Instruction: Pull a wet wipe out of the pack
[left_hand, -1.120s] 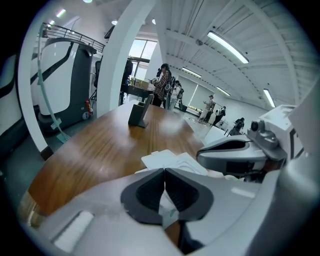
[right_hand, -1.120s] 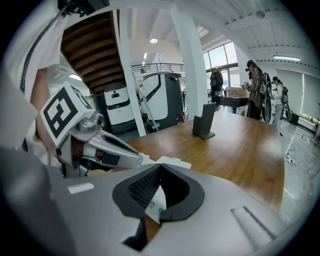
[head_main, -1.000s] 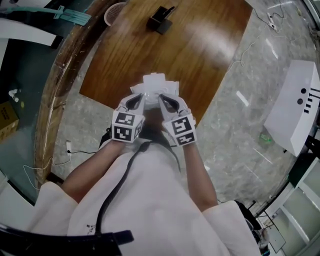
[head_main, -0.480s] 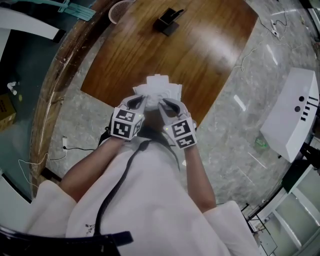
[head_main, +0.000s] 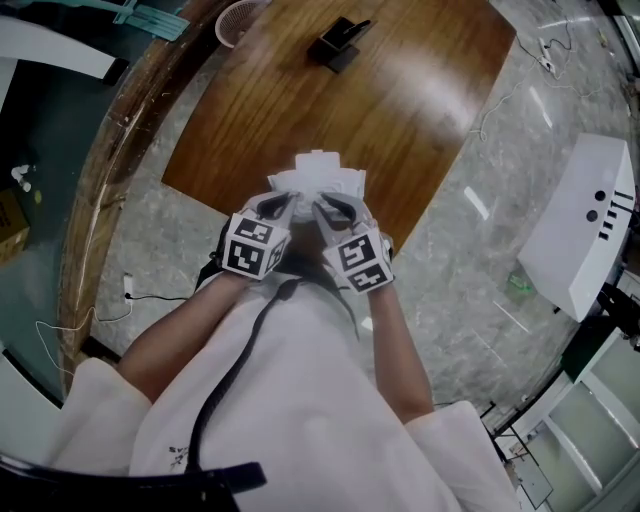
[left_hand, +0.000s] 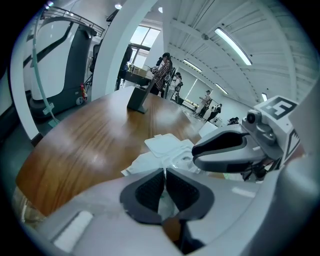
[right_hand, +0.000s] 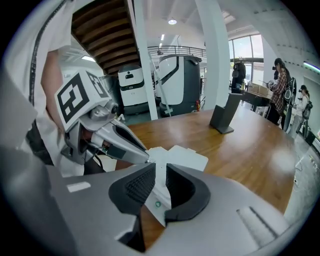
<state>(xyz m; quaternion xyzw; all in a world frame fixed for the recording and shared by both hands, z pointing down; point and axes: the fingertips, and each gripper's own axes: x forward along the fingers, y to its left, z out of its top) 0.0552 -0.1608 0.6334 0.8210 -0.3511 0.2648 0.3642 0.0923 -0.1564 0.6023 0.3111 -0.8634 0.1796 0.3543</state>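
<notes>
Jaws of the left gripper (left_hand: 164, 174) are clenched almost together on a thin fold of whitish film at the near end of the soft white wet-wipe pack (head_main: 318, 180). Jaws of the right gripper (right_hand: 160, 181) are likewise clenched on a flat white sheet of that pack, printed with a small green dot. Whether this sheet is wrapper or a wipe drawn partly out is hard to say from these views. The pack sits between the two grippers over the near edge of the brown oval wooden desk (head_main: 330, 100), with its white lid flap (left_hand: 161, 143) raised on the far side.

Both grippers point forward and down, close side by side, their tips nearly touching at the pack. Each carries a cube with black-and-white square markers: the left one (head_main: 252, 248) and the right one (head_main: 362, 262). Bare forearms run back from them to loose white sleeves (head_main: 105, 400), and a black cord (head_main: 235, 375) hangs down the front of the white garment.

Farther off on the desk, near its far edge, stands a small black holder (head_main: 337, 40). A white mesh basket (head_main: 236, 17) lies just beyond the desk's far left rim. The desk stands on a grey marbled floor (head_main: 480, 280), and a white boxy machine (head_main: 585, 230) is well off to the right.
</notes>
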